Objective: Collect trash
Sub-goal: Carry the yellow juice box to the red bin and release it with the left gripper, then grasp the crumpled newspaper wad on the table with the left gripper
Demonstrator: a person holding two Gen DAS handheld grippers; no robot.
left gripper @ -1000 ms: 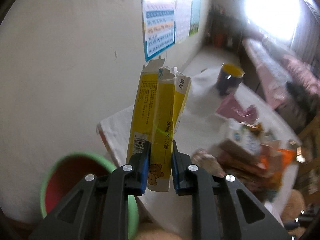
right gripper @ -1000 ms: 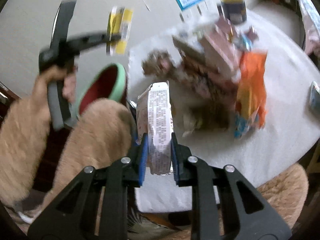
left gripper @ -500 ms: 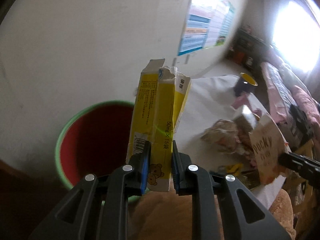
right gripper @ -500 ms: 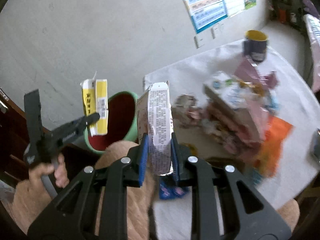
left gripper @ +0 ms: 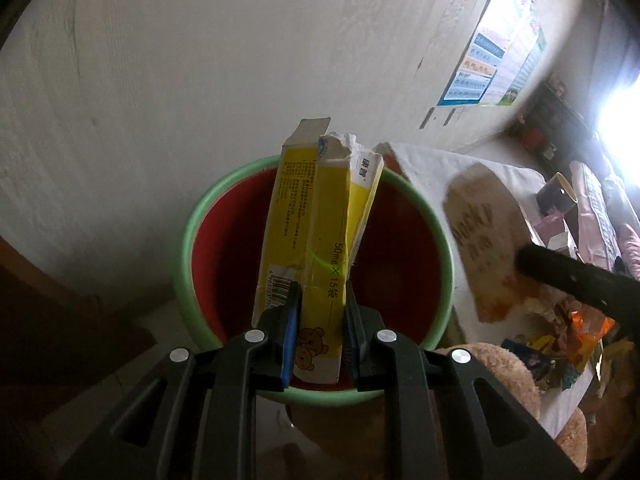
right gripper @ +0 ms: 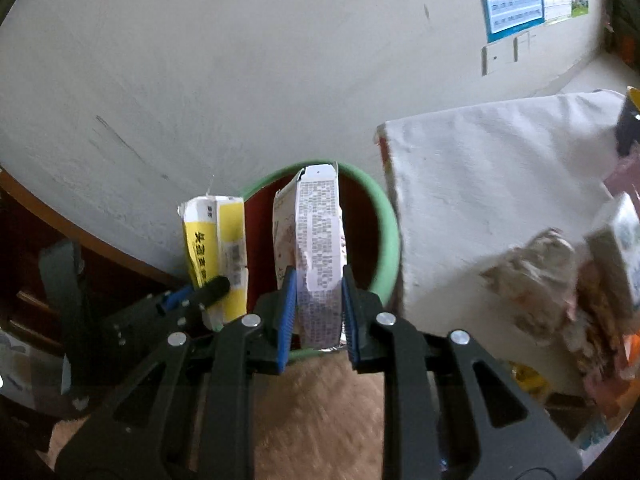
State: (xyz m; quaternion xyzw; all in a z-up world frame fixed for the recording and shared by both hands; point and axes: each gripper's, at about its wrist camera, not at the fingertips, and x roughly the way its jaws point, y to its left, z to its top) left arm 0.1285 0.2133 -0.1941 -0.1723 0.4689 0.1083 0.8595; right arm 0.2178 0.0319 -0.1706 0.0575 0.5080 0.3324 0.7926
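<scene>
Yellow box [left gripper: 320, 240]: reads "50mg × 15", bear print; clenched in left gripper [left gripper: 318, 340] above green-rimmed bin [left gripper: 184, 240].
White carton [right gripper: 318, 256]: dense unreadable print; clenched in right gripper [right gripper: 316, 312], over bin's near rim.
Desk [right gripper: 480, 168]: edge just beside bin.

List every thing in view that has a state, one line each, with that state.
Left gripper: shut on the yellow box.
Yellow box: torn open at top, held upright above the bin.
Right gripper: shut on the white box.
White box: flattened, held upright above the bin.
Bin: open, nothing visible inside.
Mug: upright on the table.
</scene>
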